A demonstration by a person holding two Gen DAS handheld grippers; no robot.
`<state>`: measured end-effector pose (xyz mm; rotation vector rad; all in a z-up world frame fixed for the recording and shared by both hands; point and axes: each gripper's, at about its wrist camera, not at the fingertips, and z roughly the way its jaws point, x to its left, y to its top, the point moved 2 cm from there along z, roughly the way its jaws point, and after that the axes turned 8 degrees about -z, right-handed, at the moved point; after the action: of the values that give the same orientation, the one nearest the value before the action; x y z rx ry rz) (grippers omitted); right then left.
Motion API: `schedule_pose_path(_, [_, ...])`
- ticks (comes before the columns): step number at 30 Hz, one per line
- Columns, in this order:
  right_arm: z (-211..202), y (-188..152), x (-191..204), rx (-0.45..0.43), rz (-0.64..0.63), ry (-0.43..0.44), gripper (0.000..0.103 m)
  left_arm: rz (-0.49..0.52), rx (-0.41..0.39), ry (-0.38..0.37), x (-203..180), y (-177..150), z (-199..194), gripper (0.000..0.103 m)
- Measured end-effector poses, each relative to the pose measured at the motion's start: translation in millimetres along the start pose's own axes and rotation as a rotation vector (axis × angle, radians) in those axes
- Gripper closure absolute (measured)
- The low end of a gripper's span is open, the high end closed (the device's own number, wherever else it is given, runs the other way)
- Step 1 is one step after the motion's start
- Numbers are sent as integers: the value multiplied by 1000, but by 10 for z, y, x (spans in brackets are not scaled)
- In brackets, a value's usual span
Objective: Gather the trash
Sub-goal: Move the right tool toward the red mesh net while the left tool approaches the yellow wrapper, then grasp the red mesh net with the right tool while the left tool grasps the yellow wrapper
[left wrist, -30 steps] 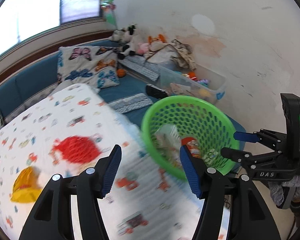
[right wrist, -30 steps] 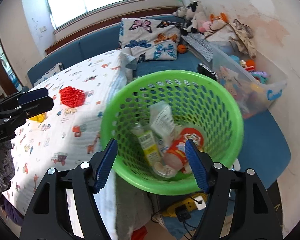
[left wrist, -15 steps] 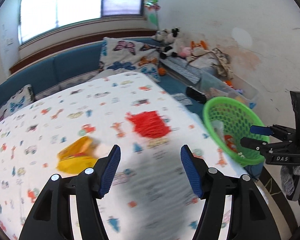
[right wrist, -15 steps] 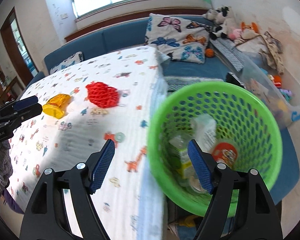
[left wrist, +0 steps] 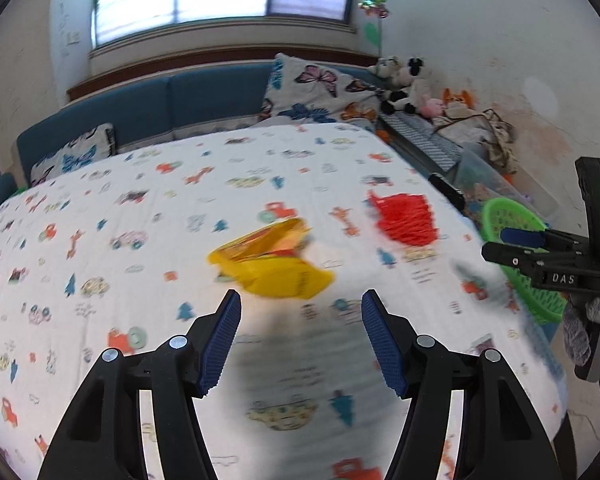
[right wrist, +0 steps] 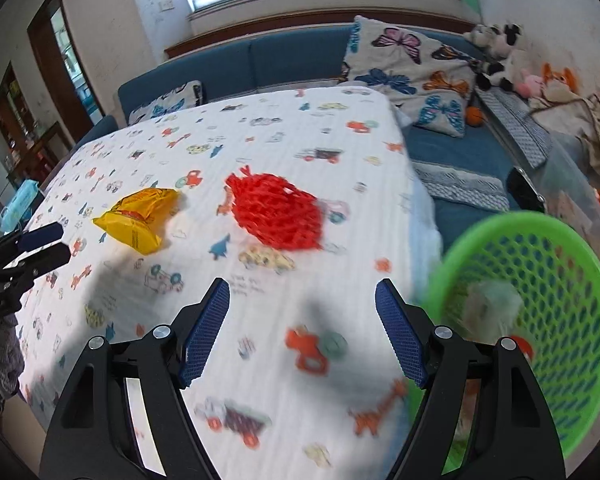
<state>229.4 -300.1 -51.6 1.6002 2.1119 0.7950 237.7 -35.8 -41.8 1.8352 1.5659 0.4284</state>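
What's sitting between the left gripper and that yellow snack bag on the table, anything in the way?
Nothing visible. The left gripper is open and empty, and only bare patterned tablecloth lies between it and the yellow snack bag. The red mesh bag lies off to the side, apart from it.

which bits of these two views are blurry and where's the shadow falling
Left wrist view: yellow wrapper and red mesh bag smeared; dark shadow on the tablecloth between the fingers. Right wrist view: green basket and near cloth prints blurred.
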Motion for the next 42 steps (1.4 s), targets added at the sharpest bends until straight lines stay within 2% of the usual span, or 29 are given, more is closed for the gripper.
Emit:
schedule_pose_path(6, [312,235,152,14,-40,12,28,-22,19,25,230,20,104,41])
schedule_pose_path(15, [691,428,222,47,-63,-1,31,42,65,37,344,88,376,41])
schedule_pose_path(24, [907,455,191,74,-48,-7,37,6,84,-17,421,176,553,59])
schedule_pose_path(35, [957,439,216,77,-64,-10,50,18,82,-43,370,184,622,83])
schedule_pose_path(37, [945,435,220,74,-59,-3,54,18,75,-42,366,179,603,85])
schedule_pose_path(42, [812,404,245,53,-54,10,55,16,59,-44,341,180,510,89])
